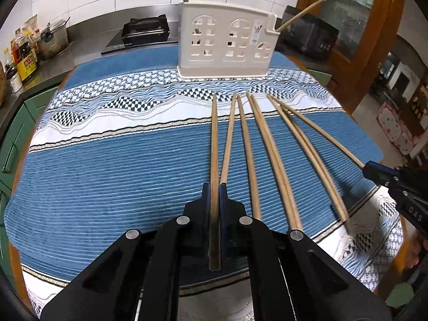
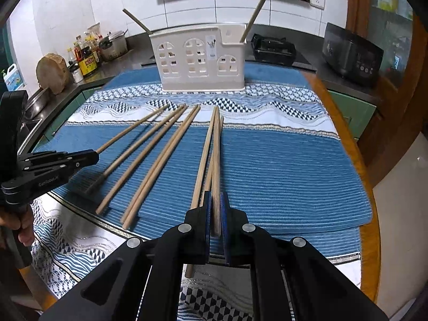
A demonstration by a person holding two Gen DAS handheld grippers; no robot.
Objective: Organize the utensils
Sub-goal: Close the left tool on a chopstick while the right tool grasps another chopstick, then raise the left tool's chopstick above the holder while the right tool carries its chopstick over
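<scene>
Several wooden chopsticks (image 1: 270, 149) lie fanned on a blue patterned cloth (image 1: 120, 160), pointing toward a cream utensil holder (image 1: 227, 45) at the far edge; the holder (image 2: 199, 58) has one chopstick standing at each end. My left gripper (image 1: 214, 190) is shut on the leftmost chopstick (image 1: 214, 139), lifted slightly. My right gripper (image 2: 216, 199) is shut on a chopstick (image 2: 216, 160) above two others. The right gripper also shows in the left wrist view (image 1: 374, 172), and the left gripper in the right wrist view (image 2: 91, 156).
A dark countertop runs behind the table with a stove (image 1: 145, 30), a black appliance (image 2: 350, 53), a pot (image 2: 113, 45), sauce bottles (image 1: 25, 58) and a round wooden block (image 2: 52, 73). Green cabinets stand at the left. The table's wooden rim (image 2: 369, 214) shows at the right.
</scene>
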